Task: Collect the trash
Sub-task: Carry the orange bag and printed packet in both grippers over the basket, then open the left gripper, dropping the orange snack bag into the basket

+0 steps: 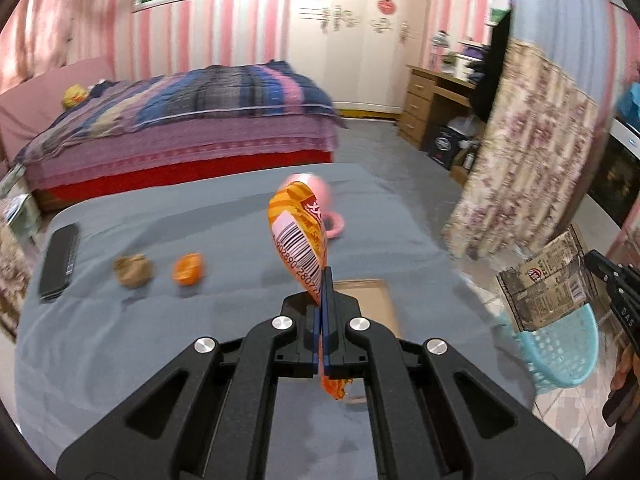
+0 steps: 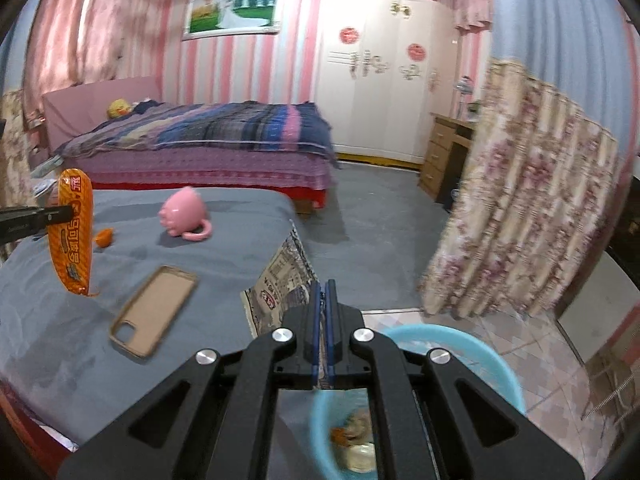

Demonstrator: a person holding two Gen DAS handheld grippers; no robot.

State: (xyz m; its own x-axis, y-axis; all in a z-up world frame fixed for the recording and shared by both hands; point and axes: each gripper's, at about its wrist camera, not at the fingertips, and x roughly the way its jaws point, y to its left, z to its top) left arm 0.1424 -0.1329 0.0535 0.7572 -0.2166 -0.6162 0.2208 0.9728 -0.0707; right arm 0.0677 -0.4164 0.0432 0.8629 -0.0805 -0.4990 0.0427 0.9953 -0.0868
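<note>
1. At the centre of the left wrist view, the left gripper [image 1: 323,280] is clamping an orange wrapper [image 1: 298,236], jaws closed on its lower part, so the wrapper is standing up above the grey bed [image 1: 200,340]
2. At the right edge of that same view, the right gripper [image 1: 600,268] is pinching a printed carton [image 1: 548,284], which is hanging over the blue basket [image 1: 560,356]
3. Low in the right wrist view, the right gripper [image 2: 325,300] is showing its jaws shut on the carton's [image 2: 284,280] edge, with the basket [image 2: 460,344] directly beneath at lower centre, standing on the tiled floor beside the bed [image 2: 80,320]
4. Inside the basket some scraps [image 2: 356,436] are already lying, blurred, so part of the collecting seems done
5. At the left of the left wrist view, a brown crumpled wad [image 1: 134,270] and an orange scrap [image 1: 188,268] are still sitting on the bed, likely trash left to fetch
6. Near them, a remote [image 1: 60,264], a pink cup [image 2: 184,214] and a phone case [image 2: 154,316] are lying on the bed; these look like keepers, not trash
7. Judging by this, both held pieces are waiting to be dropped in, and two more pickups are probably remaining
</note>
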